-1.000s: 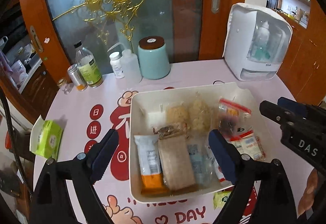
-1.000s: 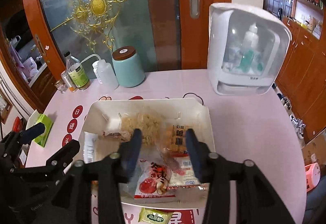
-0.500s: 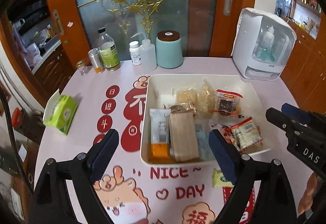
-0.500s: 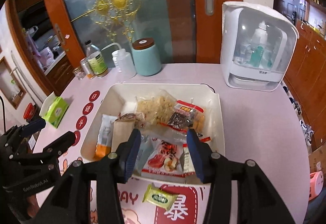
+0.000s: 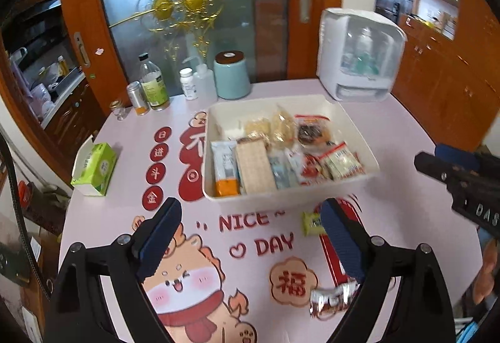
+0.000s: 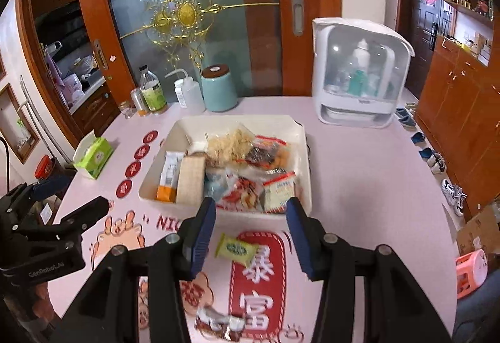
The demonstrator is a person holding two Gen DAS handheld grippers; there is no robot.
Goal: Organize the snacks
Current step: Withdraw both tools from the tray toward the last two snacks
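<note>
We judge the sorting nearly done: the white rectangular plastic tray (image 6: 304, 155) on the pink printed worktop (image 6: 359, 186) already holds most of the packets. Two snacks lie outside it: a small yellow-green wrapped sweet (image 6: 237, 249) just in front of the tray, and a crinkled silver-foil sweet (image 6: 220, 324) nearer us.

The right tongs (image 6: 250, 233) hang wide open and empty, with the green sweet between and below their blue pads. The left tongs (image 5: 250, 240) are also spread wide, holding nothing.

The next move, we think, is to lower the right tongs around the green sweet, close, lift and drop it in the tray.

The left tongs' finger partly covers the green sweet in the left view. The foil sweet is blurred, and the packet labels are unreadable.
</note>
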